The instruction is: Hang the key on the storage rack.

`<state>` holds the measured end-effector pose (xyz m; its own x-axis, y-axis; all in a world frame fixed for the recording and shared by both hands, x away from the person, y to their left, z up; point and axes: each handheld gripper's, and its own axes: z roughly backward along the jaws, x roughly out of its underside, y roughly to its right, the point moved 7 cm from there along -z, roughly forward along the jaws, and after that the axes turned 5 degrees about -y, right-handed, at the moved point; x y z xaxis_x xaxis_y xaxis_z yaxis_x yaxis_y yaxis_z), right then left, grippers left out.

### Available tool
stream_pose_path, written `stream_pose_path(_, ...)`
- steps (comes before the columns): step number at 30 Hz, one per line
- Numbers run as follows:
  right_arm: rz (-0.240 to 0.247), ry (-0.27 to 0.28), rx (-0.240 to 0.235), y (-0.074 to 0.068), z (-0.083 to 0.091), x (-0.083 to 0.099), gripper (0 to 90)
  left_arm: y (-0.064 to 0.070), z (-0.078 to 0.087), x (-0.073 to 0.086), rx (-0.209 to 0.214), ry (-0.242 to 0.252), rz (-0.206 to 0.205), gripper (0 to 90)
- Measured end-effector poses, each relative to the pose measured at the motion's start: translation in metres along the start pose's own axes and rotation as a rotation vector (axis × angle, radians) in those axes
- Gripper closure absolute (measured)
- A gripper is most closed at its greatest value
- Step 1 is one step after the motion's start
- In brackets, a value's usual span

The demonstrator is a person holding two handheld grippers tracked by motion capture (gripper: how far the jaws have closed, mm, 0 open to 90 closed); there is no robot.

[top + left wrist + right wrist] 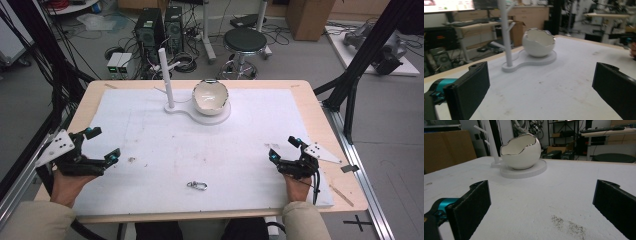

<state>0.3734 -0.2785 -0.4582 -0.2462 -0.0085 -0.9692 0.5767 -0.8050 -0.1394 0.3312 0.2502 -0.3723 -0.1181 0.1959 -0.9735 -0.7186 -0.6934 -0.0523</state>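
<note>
A small silver metal clasp (197, 185) is seen lying flat on the white foam-covered table (150, 130), near the front edge and roughly midway between the two hands, its long axis running left to right. The left gripper (102, 145) and the right gripper (282, 147) are both held wide apart in the jaws and empty, each resting at its own side. The clasp is judged slightly nearer the right gripper, while the white egg-shaped ceramic bowl with silver rim (210, 96) and white branched stand (166, 75) are set well beyond it.

Lighting is even, diffuse and bright, with the white desk (150, 115) surface showing no glare. The eggshell bowl (210, 97) casts only a faint shadow toward 4 o'clock in the high view. Both gripper views are soft, with background blurred and near jaws defocused.
</note>
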Motion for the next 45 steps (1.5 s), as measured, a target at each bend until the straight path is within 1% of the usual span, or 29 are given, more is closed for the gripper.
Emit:
stream_pose_path(1,0.004,0.002,0.004,0.000,0.000,0.000,0.5,0.000,0.000,0.000,0.000,0.000,0.000,1.7)
stream_pose_path(2,0.004,-0.001,0.005,0.000,0.000,0.000,0.5,0.011,-0.010,-0.010,0.071,-0.043,-0.030,1.7)
stream_pose_path(3,0.006,0.002,0.003,0.000,0.000,0.000,0.5,0.017,-0.015,-0.015,0.100,-0.062,-0.048,1.7)
stream_pose_path(4,0.005,0.004,0.003,0.000,0.000,0.000,0.5,0.017,-0.015,-0.015,0.100,-0.062,-0.048,1.7)
stream_pose_path(5,-0.002,-0.001,0.000,0.000,0.000,0.000,0.5,0.029,-0.027,-0.022,0.153,-0.098,-0.087,1.7)
stream_pose_path(6,0.000,-0.001,0.000,0.000,0.000,0.000,0.5,0.029,-0.027,-0.022,0.153,-0.098,-0.087,1.7)
stream_pose_path(7,0.002,0.002,0.001,0.000,0.000,0.000,0.5,0.039,-0.039,-0.026,0.202,-0.146,-0.114,1.7)
stream_pose_path(9,0.004,-0.001,0.003,0.000,0.000,0.000,0.5,0.047,-0.050,-0.029,0.245,-0.176,-0.127,1.7)
stream_pose_path(10,0.004,-0.001,0.003,0.000,0.000,0.000,0.5,0.047,-0.050,-0.029,0.245,-0.176,-0.127,1.7)
stream_pose_path(11,0.004,-0.001,0.002,0.000,0.000,0.000,0.5,0.057,-0.062,-0.030,0.288,-0.216,-0.147,1.7)
stream_pose_path(12,0.007,-0.002,0.002,0.000,0.000,0.000,0.5,0.057,-0.062,-0.030,0.288,-0.216,-0.147,1.7)
stream_pose_path(13,0.011,0.000,0.001,0.000,0.000,0.000,0.5,0.062,-0.067,-0.031,0.310,-0.226,-0.148,1.7)
stream_pose_path(14,0.011,0.000,0.003,0.000,0.000,0.000,0.5,0.072,-0.076,-0.030,0.349,-0.257,-0.169,1.7)
stream_pose_path(15,0.006,-0.004,0.001,-0.001,0.000,0.000,0.5,0.072,-0.076,-0.030,0.349,-0.257,-0.169,1.7)
stream_pose_path(16,0.010,0.000,0.003,0.000,0.000,0.000,0.5,0.078,-0.080,-0.029,0.365,-0.275,-0.179,1.8)
stream_pose_path(17,0.010,0.000,0.003,0.000,0.000,0.000,0.5,0.087,-0.086,-0.025,0.398,-0.315,-0.206,1.8)
stream_pose_path(18,0.006,-0.004,0.002,-0.001,0.000,0.000,0.5,0.087,-0.086,-0.025,0.398,-0.315,-0.206,2.1)
stream_pose_path(19,0.005,-0.004,0.001,-0.001,0.000,0.000,0.5,0.098,-0.094,-0.019,0.432,-0.369,-0.250,2.1)
stream_pose_path(21,0.006,-0.004,0.002,0.000,0.000,0.000,0.5,0.108,-0.100,-0.013,0.463,-0.403,-0.271,2.1)
stream_pose_path(23,0.012,0.001,0.003,0.000,0.000,0.000,0.5,0.116,-0.104,-0.008,0.484,-0.425,-0.283,2.1)
stream_pose_path(24,0.007,-0.002,0.003,0.000,0.000,0.000,0.5,0.121,-0.108,-0.004,0.491,-0.435,-0.275,2.1)
stream_pose_path(26,0.005,-0.002,0.002,-0.001,0.000,0.000,0.5,0.123,-0.109,-0.002,0.497,-0.441,-0.274,2.1)
stream_pose_path(28,0.007,-0.002,0.004,0.000,0.000,0.000,0.5,0.131,-0.117,0.011,0.509,-0.479,-0.280,2.1)
stream_pose_path(30,0.006,-0.001,0.003,-0.001,0.000,0.000,0.5,0.135,-0.121,0.019,0.517,-0.500,-0.277,2.1)
stream_pose_path(33,0.007,-0.001,0.004,0.000,0.000,0.000,0.5,0.138,-0.124,0.025,0.517,-0.513,-0.271,2.1)
stream_pose_path(34,0.005,-0.003,0.003,0.000,0.000,0.000,0.5,0.141,-0.129,0.032,0.520,-0.535,-0.270,2.1)
stream_pose_path(36,0.009,0.000,0.003,0.000,0.000,0.000,0.5,0.142,-0.132,0.037,0.519,-0.559,-0.279,2.4)
stream_pose_path(39,0.003,-0.001,0.003,0.000,0.000,0.000,0.5,0.144,-0.135,0.042,0.526,-0.596,-0.290,10.2)
stream_pose_path(45,-0.002,0.000,0.002,0.000,0.000,0.000,0.5,0.146,-0.141,0.051,0.520,-0.655,-0.309,11.4)
